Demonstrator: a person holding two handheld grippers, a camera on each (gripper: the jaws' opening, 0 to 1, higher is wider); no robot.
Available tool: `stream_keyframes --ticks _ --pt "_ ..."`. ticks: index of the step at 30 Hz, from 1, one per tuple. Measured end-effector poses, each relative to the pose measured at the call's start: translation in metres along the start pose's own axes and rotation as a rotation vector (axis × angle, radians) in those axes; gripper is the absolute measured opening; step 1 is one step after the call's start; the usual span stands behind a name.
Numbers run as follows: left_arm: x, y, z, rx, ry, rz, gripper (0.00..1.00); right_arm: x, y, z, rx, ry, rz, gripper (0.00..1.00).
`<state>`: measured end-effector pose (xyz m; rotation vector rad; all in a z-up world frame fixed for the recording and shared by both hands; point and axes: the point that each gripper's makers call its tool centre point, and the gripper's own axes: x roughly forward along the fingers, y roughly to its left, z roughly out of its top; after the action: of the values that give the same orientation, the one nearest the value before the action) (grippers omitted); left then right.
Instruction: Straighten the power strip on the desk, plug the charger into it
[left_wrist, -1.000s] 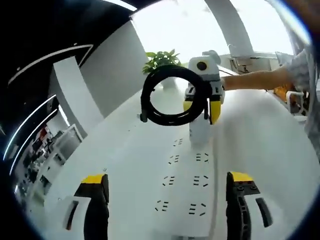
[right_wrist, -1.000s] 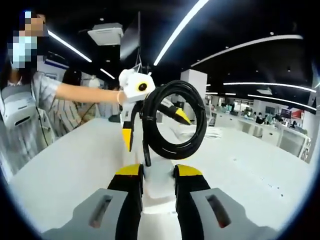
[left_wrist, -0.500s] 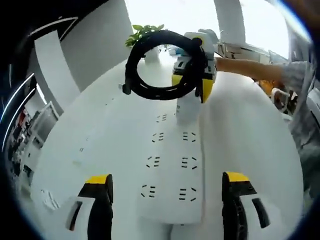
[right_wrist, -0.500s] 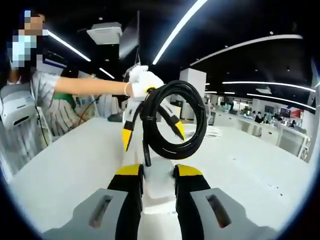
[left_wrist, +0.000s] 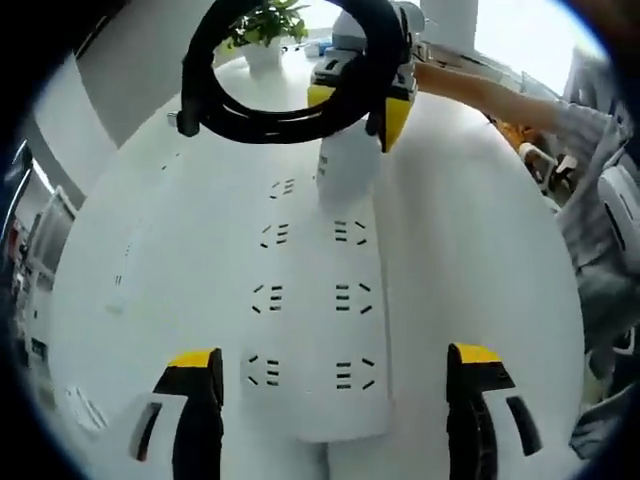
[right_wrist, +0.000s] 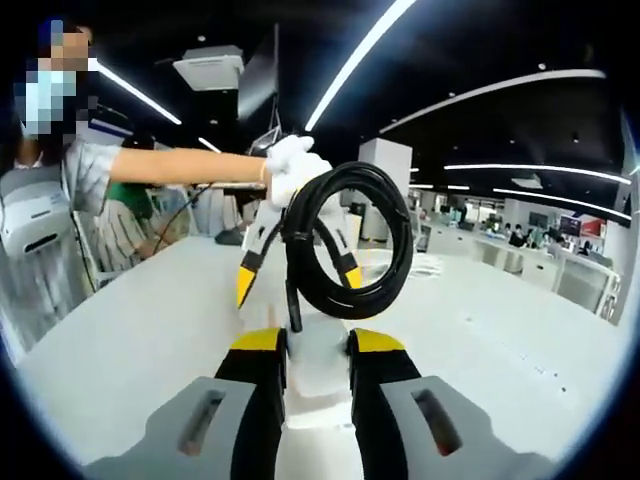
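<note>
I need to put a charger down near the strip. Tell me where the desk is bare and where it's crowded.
Bare desk runs along both long sides of the power strip, between it and the desk edges. The crowded spot is the strip's far end, where the right gripper clamps it with the coiled black cable bunched beside the jaws. The left gripper straddles the near end, jaws apart.

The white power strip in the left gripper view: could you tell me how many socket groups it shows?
7 on the white power strip: four down the left column, three down the right; the right gripper covers the far end, perhaps hiding more.
</note>
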<state>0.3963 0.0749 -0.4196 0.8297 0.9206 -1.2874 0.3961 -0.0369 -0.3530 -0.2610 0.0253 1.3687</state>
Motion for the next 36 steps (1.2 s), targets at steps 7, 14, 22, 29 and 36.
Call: stream_keyframes --ticks 7,14,22,29,36 --pt "0.002 0.010 -0.005 -0.037 0.069 -0.019 0.94 0.000 0.000 0.000 0.003 -0.004 -0.003 0.23" --pt "0.004 0.006 -0.006 -0.037 0.107 -0.042 0.90 0.000 0.002 0.001 0.000 -0.004 -0.004 0.23" --pt "0.009 0.009 -0.011 -0.028 0.169 -0.026 0.79 0.000 0.002 0.002 -0.004 -0.015 -0.010 0.23" --pt "0.010 0.006 -0.016 0.002 0.201 -0.005 0.67 0.000 0.002 0.002 -0.008 -0.012 -0.011 0.23" --pt "0.011 0.001 -0.016 0.010 0.261 -0.010 0.66 -0.001 0.002 0.002 -0.027 -0.007 -0.018 0.23"
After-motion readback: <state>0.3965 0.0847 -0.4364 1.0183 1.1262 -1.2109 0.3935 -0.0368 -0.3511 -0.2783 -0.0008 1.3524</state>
